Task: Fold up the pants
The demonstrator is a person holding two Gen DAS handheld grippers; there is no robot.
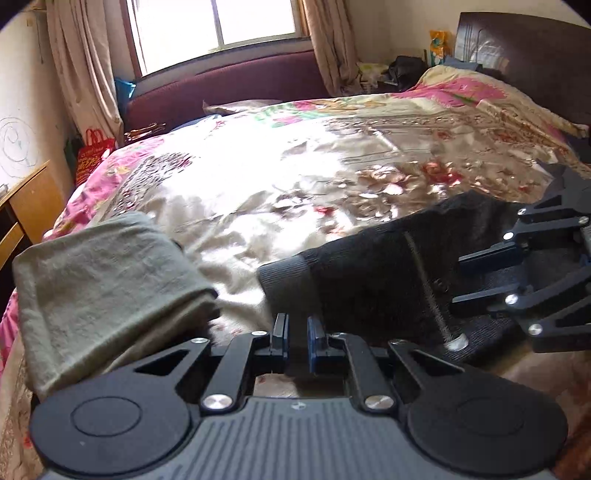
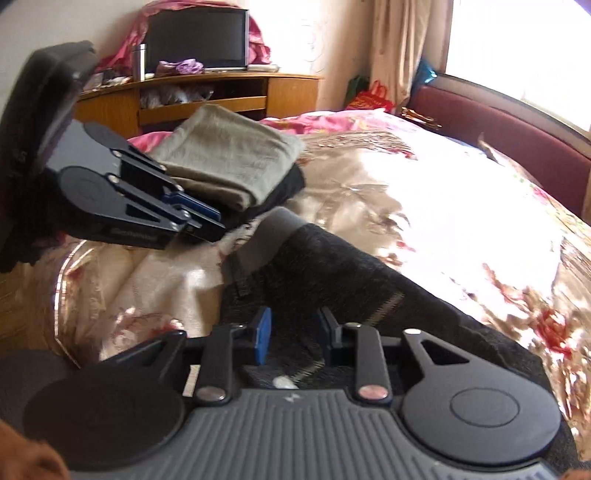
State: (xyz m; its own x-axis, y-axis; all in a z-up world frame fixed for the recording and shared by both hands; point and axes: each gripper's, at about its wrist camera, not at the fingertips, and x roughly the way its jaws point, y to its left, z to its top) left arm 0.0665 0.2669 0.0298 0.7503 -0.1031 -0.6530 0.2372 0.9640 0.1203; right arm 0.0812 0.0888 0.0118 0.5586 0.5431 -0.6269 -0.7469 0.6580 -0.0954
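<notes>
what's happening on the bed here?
A person is folding clothes on a bed with a handheld claw in each hand. Dark pants with a grey cuff lie across the floral bedspread in front of both claws. The left claw is shut, with nothing visibly pinched. The right claw sits low over the dark fabric with a gap between its pads; whether it grips cloth is unclear. A folded grey-green garment already sits on a pile nearby.

Ahead of me a floral quilt (image 1: pixel 295 177) covers the bed, glaring under the window (image 1: pixel 218 22) with its beige curtains (image 1: pixel 85 74). A maroon sofa (image 1: pixel 229 85) runs below the sill. On my wooden cabinet (image 2: pixel 207 96) stands a television (image 2: pixel 195 37); a red bag (image 1: pixel 92 155) sits beside the bed.
</notes>
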